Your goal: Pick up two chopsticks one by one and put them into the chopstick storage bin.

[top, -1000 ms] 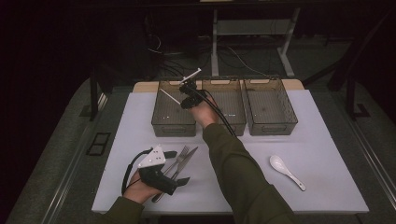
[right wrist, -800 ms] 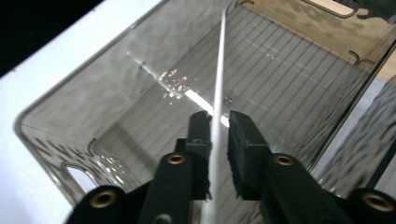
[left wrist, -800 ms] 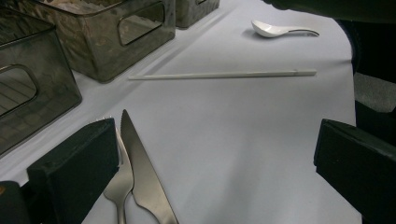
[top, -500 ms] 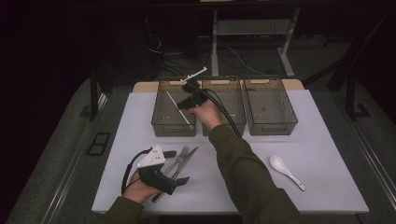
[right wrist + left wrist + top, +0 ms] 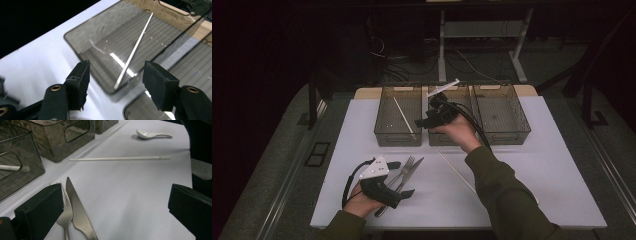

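Observation:
My right gripper hangs open over the near wall between the left clear bin and the middle bin. In the right gripper view its jaws stand apart with nothing between them. Below them a white chopstick lies slanted in the left bin. My left gripper rests open on the table at the front left. A fork and a knife lie side by side by its left jaw. A second white chopstick lies loose on the white table.
A third clear bin stands at the back right. A white spoon lies on the table beyond the loose chopstick. My right forearm crosses the table's front right. Dark floor and cables surround the table.
My right gripper has drawn back toward me and to the right, from above the left bin to the front wall by the middle bin. The left gripper has stayed put.

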`<state>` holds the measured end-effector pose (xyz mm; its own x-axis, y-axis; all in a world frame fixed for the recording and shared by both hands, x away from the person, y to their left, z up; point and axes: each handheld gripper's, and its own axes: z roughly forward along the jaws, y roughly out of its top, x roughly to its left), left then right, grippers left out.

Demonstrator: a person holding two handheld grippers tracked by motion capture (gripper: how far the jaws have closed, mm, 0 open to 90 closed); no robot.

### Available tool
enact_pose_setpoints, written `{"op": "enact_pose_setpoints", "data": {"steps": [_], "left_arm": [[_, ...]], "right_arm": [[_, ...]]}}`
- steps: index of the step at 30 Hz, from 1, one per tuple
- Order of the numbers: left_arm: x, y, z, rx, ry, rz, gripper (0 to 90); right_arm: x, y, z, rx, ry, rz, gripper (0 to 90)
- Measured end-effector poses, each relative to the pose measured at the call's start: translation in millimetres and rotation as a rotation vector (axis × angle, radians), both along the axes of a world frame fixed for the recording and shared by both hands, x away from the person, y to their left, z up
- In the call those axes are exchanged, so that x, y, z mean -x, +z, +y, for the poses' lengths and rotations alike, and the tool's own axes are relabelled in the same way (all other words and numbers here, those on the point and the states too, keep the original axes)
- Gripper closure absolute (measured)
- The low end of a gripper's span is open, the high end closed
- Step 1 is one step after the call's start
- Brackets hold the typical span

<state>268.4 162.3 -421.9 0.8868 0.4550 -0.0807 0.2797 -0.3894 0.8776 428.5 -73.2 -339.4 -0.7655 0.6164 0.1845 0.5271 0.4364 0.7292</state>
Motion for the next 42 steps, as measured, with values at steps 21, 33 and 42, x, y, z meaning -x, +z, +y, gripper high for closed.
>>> {"op": "enact_pose_setpoints", "data": {"steps": [21,33,42], "left_arm": [[-0.6,-1.2,0.6,-0.004,0.012,0.008,0.0],[-0.7,-1.2,1.4,-0.008,0.023,0.007,0.0],[-0.3,-1.3,0.9,-0.01,0.022,0.008,0.0]], "right_arm": [[59.4,-5.5,-55.9,-0.034,0.055,-0.054,30.7],[95.2,-25.1,-88.2,-0.038,0.046,-0.047,31.4],[125.7,-48.5,-114.5,0.002,0.018,-0.022,39.2]]}}
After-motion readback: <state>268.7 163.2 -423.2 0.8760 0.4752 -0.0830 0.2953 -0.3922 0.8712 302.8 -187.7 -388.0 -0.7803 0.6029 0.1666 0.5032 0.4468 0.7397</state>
